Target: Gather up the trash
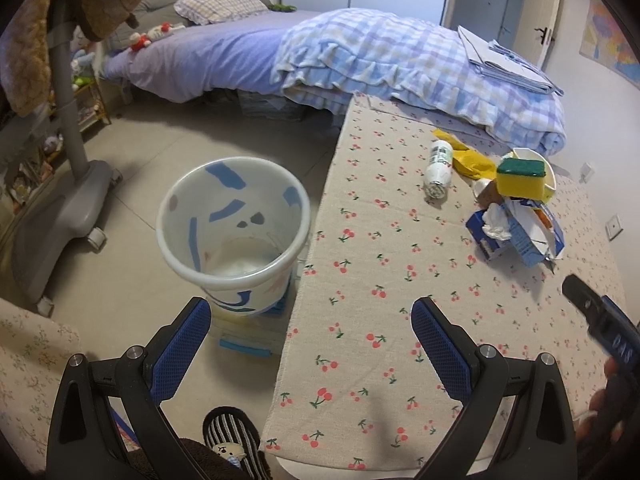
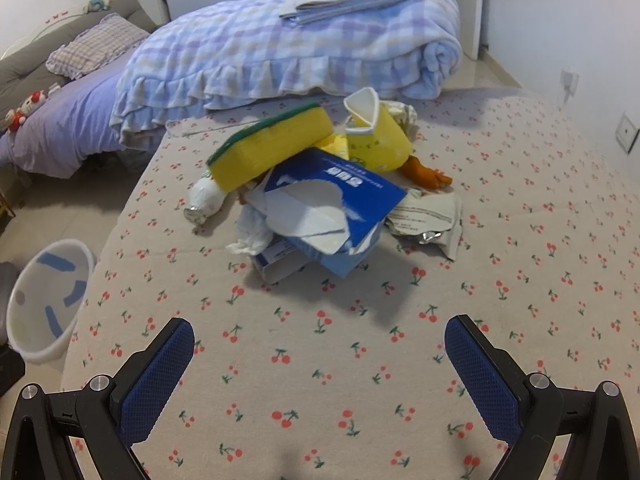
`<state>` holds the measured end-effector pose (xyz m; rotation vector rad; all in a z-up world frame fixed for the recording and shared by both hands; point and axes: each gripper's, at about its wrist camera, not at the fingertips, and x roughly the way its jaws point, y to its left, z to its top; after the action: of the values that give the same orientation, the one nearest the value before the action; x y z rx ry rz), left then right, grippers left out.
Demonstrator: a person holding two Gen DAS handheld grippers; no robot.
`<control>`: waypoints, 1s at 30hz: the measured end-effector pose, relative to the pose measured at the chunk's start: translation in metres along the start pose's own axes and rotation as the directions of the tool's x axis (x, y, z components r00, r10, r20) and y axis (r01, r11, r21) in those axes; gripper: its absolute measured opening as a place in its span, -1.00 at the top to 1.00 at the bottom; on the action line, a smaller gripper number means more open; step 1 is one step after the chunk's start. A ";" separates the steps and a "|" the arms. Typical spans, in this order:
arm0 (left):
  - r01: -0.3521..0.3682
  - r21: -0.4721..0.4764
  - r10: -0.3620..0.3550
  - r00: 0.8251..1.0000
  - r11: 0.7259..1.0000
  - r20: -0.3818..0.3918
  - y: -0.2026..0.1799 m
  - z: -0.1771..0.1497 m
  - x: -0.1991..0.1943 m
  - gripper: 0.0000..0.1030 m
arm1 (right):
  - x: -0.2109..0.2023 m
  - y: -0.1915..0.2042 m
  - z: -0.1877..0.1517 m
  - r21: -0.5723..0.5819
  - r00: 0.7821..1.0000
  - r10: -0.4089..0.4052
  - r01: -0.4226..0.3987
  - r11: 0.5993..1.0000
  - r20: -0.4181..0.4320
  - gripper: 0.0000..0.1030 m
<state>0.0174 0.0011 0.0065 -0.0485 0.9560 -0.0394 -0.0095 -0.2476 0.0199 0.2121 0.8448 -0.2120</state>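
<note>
A pile of trash lies on the cherry-print table [image 2: 320,360]: a torn blue box [image 2: 332,208] [image 1: 516,232], a yellow sponge [image 2: 272,144] [image 1: 522,178], a yellow cup [image 2: 376,136], a small white bottle [image 2: 204,200] [image 1: 440,170], crumpled tissue [image 2: 252,232] and a foil wrapper [image 2: 428,220]. A white bin with blue marks [image 1: 234,224] [image 2: 48,296] stands on the floor left of the table. My left gripper [image 1: 310,312] is open and empty, over the table's left edge near the bin. My right gripper [image 2: 320,332] is open and empty, short of the pile; it shows in the left wrist view [image 1: 600,320].
A bed with a checked blanket [image 2: 300,48] stands behind the table. A grey stand on wheels [image 1: 68,184] is on the floor to the left. A striped slipper [image 1: 232,444] is below my left gripper. An orange glove [image 2: 428,174] lies behind the pile.
</note>
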 end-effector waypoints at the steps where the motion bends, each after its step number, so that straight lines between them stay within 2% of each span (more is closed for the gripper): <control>1: 0.019 -0.006 -0.019 1.000 1.000 -0.006 -0.002 0.001 -0.001 -0.97 | 0.002 -0.006 0.005 0.022 1.000 0.013 -0.012 1.000 -0.028 -1.00; 2: 0.032 -0.009 -0.033 0.999 0.999 -0.008 -0.002 0.005 -0.002 -0.97 | 0.004 -0.011 0.010 0.037 0.999 0.018 -0.017 0.999 -0.041 -1.00; 4: 0.039 -0.009 -0.039 0.999 0.999 -0.010 -0.001 0.011 -0.003 -0.97 | 0.010 -0.018 0.020 0.051 0.993 0.010 -0.003 0.999 -0.120 -1.00; 6: 0.048 -0.015 -0.048 0.999 0.999 -0.022 0.003 0.018 -0.005 -0.97 | 0.014 -0.024 0.034 0.064 0.988 0.020 -0.010 0.998 -0.150 -1.00; 7: 0.049 -0.019 -0.050 0.998 0.999 -0.032 0.004 0.022 -0.005 -0.97 | 0.014 -0.027 0.040 0.068 0.994 0.036 -0.029 0.997 -0.102 -1.00; 10: 0.023 -0.013 -0.023 1.000 1.000 -0.022 0.008 0.032 -0.005 -0.97 | 0.020 -0.031 0.063 0.091 0.992 0.103 -0.097 0.991 -0.071 -1.00; 13: -0.017 -0.008 0.017 0.999 1.000 -0.031 0.014 0.043 -0.002 -0.97 | 0.031 -0.026 0.084 0.091 0.985 0.158 -0.151 0.984 -0.075 -1.00; 19: -0.040 -0.009 0.040 0.999 0.999 -0.013 0.023 0.054 0.001 -0.97 | 0.060 0.000 0.123 0.073 0.974 0.173 -0.164 0.984 -0.144 -0.91; 22: -0.047 0.000 0.047 0.998 0.999 -0.032 0.025 0.057 0.008 -0.97 | 0.079 0.009 0.133 0.093 0.967 0.168 -0.153 0.984 -0.193 -0.79; 25: -0.026 -0.014 0.025 0.998 1.000 -0.052 0.027 0.059 0.015 -0.96 | 0.101 0.013 0.137 0.116 0.957 0.160 -0.135 0.984 -0.242 -0.57; 27: -0.002 -0.020 0.001 0.998 1.000 -0.061 0.025 0.063 0.018 -0.96 | 0.115 0.013 0.135 0.129 0.944 0.165 -0.133 0.983 -0.286 -0.27; 28: 0.006 -0.020 -0.007 0.998 1.000 -0.062 0.023 0.065 0.019 -0.96 | 0.121 0.013 0.133 0.146 0.934 0.195 -0.157 0.977 -0.300 -0.14; 29: 0.014 -0.019 -0.015 0.998 1.000 -0.065 0.021 0.066 0.020 -0.96 | 0.124 0.012 0.132 0.163 0.926 0.227 -0.184 0.969 -0.302 0.10; 30: 0.035 -0.025 -0.036 0.997 0.999 -0.070 0.018 0.069 0.022 -0.96 | 0.124 0.012 0.133 0.173 0.922 0.249 -0.204 0.963 -0.298 0.15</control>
<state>0.0866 0.0197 0.0271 -0.0867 1.0262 -0.0630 0.1683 -0.2847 0.0132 0.4826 1.1175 -0.0162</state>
